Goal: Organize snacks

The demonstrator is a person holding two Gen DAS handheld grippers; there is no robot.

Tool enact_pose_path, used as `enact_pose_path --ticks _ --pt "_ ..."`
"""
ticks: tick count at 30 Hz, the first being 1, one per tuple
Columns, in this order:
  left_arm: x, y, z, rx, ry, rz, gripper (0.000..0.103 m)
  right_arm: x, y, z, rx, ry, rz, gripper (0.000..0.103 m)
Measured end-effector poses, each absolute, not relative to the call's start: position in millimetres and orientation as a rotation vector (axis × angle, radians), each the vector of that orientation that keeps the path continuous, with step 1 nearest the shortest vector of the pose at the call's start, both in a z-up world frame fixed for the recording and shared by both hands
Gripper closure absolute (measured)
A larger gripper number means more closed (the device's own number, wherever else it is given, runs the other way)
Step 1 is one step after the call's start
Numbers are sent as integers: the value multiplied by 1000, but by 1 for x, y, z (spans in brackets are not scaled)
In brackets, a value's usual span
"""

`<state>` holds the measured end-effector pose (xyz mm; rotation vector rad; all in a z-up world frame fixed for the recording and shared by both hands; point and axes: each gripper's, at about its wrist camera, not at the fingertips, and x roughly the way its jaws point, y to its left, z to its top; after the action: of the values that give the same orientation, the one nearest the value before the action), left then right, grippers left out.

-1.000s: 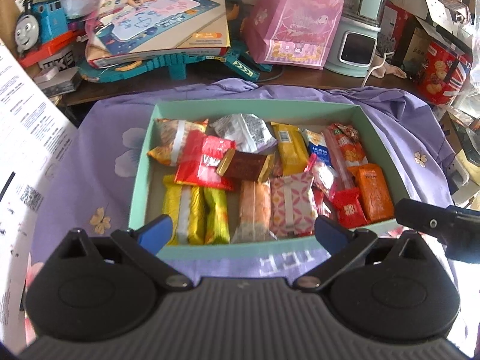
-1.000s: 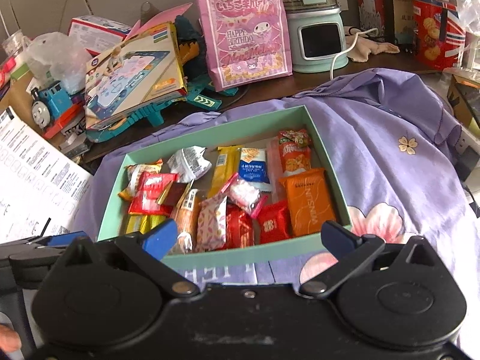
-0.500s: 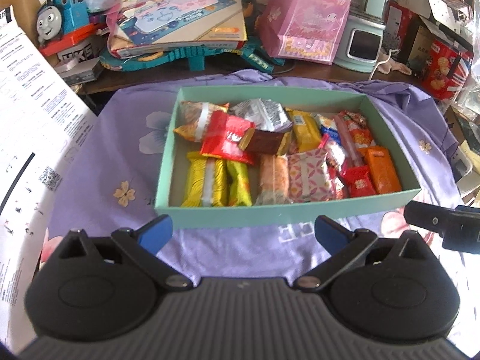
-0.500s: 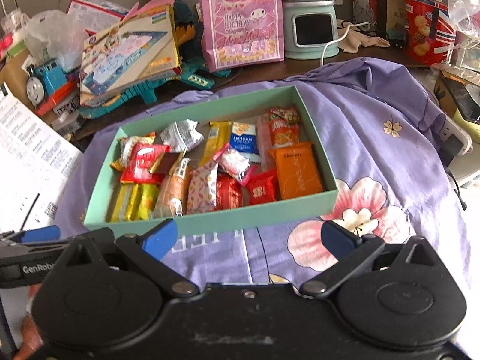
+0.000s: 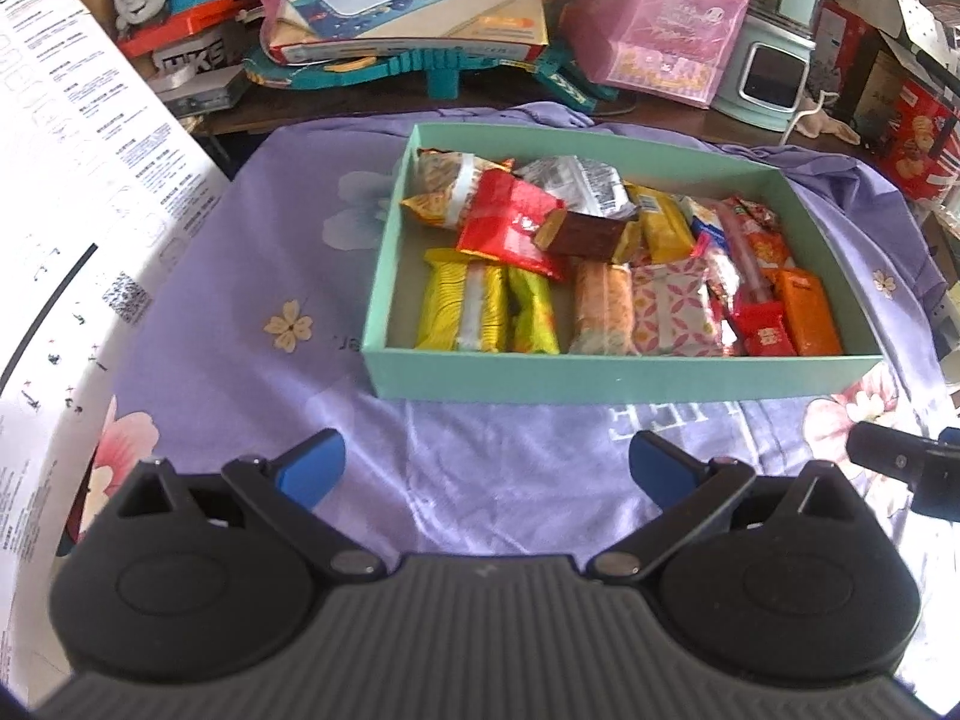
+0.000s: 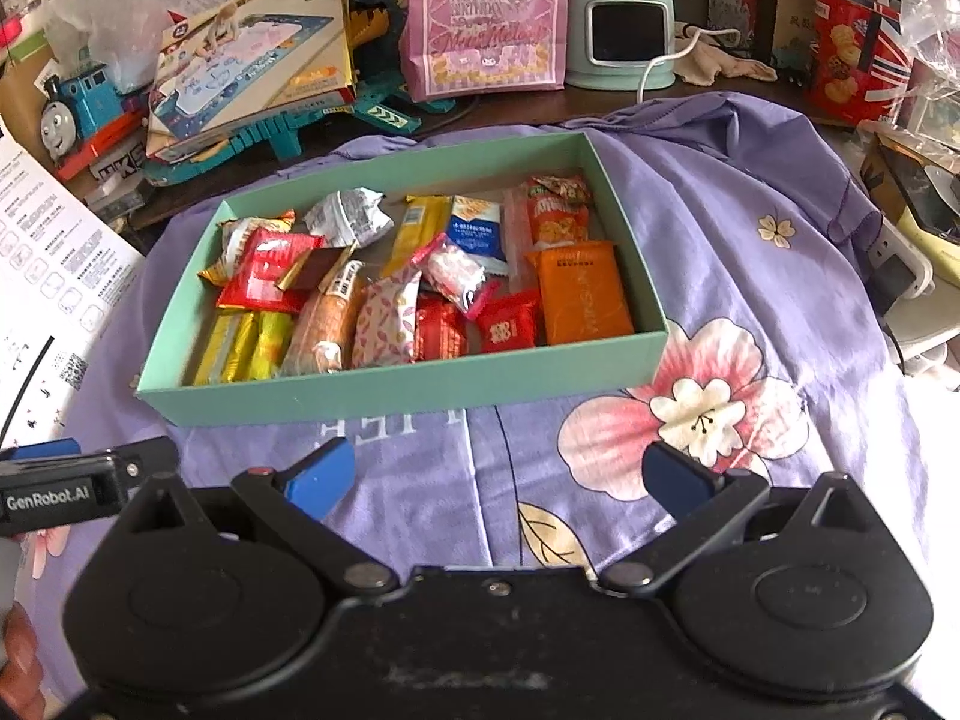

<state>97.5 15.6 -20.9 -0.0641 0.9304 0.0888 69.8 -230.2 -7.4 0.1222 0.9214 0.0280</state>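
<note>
Snacks (image 5: 606, 276) overlapping in teal box (image 5: 618, 375), lower wrappers hidden.

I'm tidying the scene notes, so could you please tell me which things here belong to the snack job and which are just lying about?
Job:
- green box
- snacks in it, such as the orange packet and red packet
- left gripper and right gripper, both with jaws open and empty

Lying about:
- toy train
- pink gift bag
- biscuit tin
- purple cloth

Flowered purple cloth (image 5: 240, 276) under a teal snack box (image 5: 600, 372).
</note>
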Motion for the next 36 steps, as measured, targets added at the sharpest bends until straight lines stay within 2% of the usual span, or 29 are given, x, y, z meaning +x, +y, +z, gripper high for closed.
enact_pose_path --ticks 36 --pt "96 21 -30 -43 965 114 0 74 -229 -17 87 965 19 0"
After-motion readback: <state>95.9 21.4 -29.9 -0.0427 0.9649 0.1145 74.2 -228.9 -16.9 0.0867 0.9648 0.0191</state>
